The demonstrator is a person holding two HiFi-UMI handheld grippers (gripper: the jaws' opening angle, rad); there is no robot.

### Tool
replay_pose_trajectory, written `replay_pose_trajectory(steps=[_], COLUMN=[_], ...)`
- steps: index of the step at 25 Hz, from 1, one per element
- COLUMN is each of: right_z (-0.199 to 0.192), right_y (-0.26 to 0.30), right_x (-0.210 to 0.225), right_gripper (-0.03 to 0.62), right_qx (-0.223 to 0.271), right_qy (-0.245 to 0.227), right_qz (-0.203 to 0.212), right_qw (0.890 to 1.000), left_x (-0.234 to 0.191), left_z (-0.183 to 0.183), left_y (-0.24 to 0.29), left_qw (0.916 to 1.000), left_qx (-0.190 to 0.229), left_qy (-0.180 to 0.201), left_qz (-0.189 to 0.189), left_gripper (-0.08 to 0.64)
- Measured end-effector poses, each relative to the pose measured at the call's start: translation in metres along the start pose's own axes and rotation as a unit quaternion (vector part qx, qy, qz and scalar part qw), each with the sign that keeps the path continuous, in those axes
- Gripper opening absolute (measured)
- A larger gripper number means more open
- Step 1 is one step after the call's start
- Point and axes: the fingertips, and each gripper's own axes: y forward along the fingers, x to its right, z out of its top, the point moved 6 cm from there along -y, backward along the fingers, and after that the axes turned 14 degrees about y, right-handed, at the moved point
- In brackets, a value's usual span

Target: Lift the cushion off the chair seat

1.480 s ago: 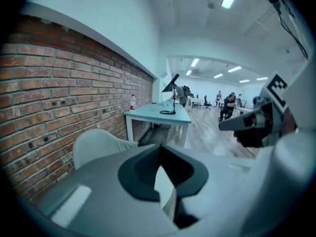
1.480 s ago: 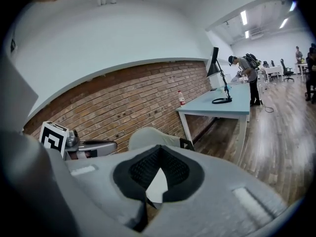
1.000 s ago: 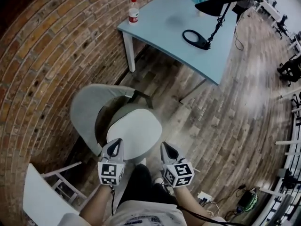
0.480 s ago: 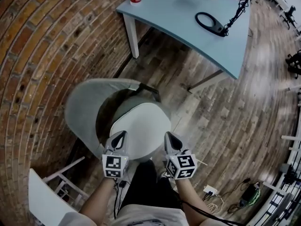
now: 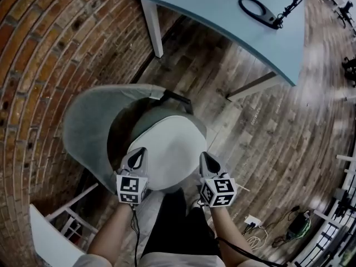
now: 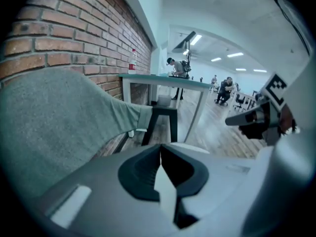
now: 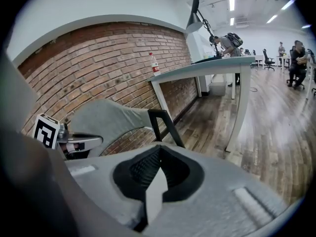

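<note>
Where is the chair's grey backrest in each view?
Head view: backrest left of centre, left of the cushion.
Left gripper view: backrest fills the left side.
Right gripper view: backrest left of centre.
Shared landmark: the brick wall next to it.

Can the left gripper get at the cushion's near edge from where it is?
Probably yes. The left gripper sits right at the near left edge of the cushion with nothing between them, but its jaws are shut and would need to open first.
</note>
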Motion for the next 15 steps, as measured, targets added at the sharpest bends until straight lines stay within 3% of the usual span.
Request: replay_pose_trajectory(steps=[15], right_z=[-0.051], right_y=[0.054], right_x=[0.053], right_gripper=[0.0], right_qx=[-0.018], right_qy=[0.03], right_qz=[-0.041], right_qw=[0.999], left_x=[-0.012], left_z=[-0.074], left_y=[0.068], left_qw=[0.9992], left_qx=[-0.03], left_qy=[0.016], left_qz=[-0.019], left_gripper=[0.0])
